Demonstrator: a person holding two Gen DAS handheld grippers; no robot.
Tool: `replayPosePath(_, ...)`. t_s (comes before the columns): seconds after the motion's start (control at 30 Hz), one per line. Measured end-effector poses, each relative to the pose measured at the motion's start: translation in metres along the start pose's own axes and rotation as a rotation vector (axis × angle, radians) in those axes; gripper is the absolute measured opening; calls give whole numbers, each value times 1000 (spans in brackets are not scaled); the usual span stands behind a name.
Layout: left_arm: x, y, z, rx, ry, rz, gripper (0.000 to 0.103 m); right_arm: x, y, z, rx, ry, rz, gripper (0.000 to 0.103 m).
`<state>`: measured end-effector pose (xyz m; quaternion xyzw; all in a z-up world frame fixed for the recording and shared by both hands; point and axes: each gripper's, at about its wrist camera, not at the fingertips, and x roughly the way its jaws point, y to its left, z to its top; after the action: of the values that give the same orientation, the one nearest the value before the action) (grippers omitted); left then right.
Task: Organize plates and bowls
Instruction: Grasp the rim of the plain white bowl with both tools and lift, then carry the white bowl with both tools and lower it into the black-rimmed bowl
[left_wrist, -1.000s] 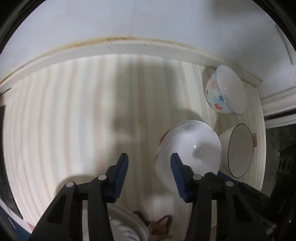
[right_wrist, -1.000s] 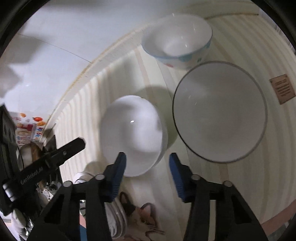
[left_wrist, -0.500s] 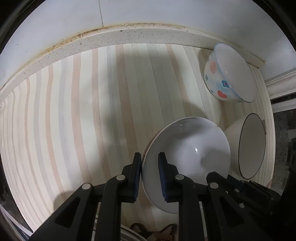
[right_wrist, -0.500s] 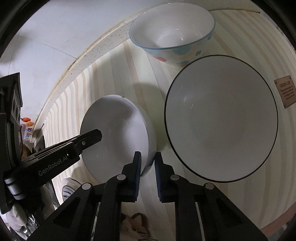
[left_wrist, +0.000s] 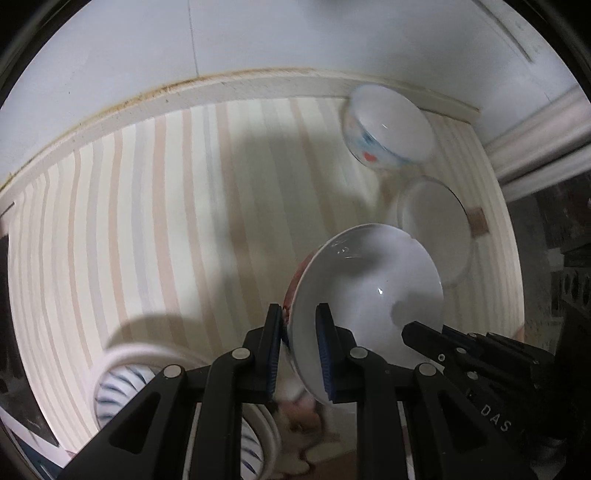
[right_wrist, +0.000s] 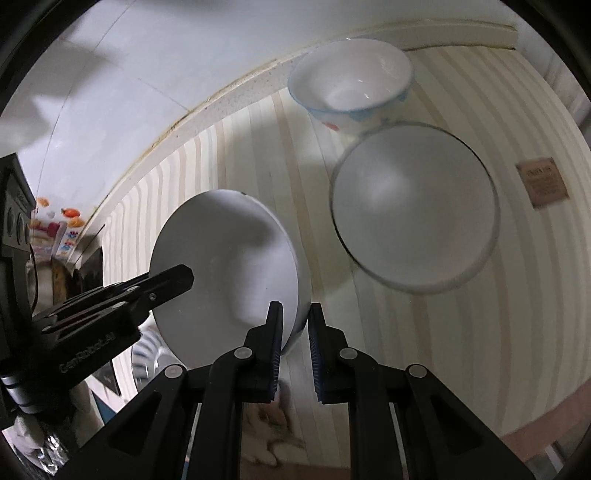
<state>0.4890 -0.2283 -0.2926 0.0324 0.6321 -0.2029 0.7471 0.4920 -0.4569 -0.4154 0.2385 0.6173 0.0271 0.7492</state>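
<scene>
Left wrist view: my left gripper (left_wrist: 299, 350) and right gripper (right_wrist: 295, 347) are both clamping opposite rims of the glossy white ceramic bowl (left_wrist: 365, 291), carrying it above the striped countertop (left_wrist: 147, 221); uneven pulling risks it slipping free.

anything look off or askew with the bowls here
Only the white bowl stands out: both the left gripper and the right gripper pinch opposite sides of its rim, and it looks tilted. The spotted bowl and the black-rimmed bowl sit upright on the striped counter. No spills or chips visible.
</scene>
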Motion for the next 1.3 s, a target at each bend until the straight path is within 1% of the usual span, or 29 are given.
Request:
replayPosePath(0.13,10,-18,-29,29,16,-8,16,-11,-14,-29,0,24,-6,16)
replayPosePath(0.27,29,-29,-49,33,60,-34,16,-12,-34,-56,6,49,-36,16)
replayPosePath(0.5,57,-44,-64,43,103,-26,16,0,-67,-80,62,68,-47,16)
replayPosePath(0.57,61,-48,-65,52,108,-19,16,3,-73,-83,69,74,-50,16)
replayPosePath(0.77,70,-58,-65,74,112,10,16,8,-75,-85,68,73,-48,15)
replayPosePath(0.97,72,-62,-62,75,120,11,16,8,-76,-83,76,74,-38,15)
replayPosePath(1.07,68,-58,-61,58,151,-4,16,8,-79,-81,81,90,-24,16)
replayPosePath(1.1,64,-56,-61,52,148,-8,17,7,-81,-81,90,103,-11,17)
replayPosePath(1.17,47,-53,-58,59,117,2,17,4,-88,-79,106,129,23,17)
replayPosePath(1.2,39,-52,-56,63,104,7,17,-2,-91,-78,114,128,42,18)
replayPosePath(1.23,30,-52,-52,65,88,7,18,-9,-96,-76,121,122,61,23)
replayPosePath(1.27,24,-51,-48,62,76,-1,21,-18,-100,-75,127,111,73,26)
replayPosePath(1.3,19,-51,-42,57,70,-10,27,-26,-103,-73,133,100,79,32)
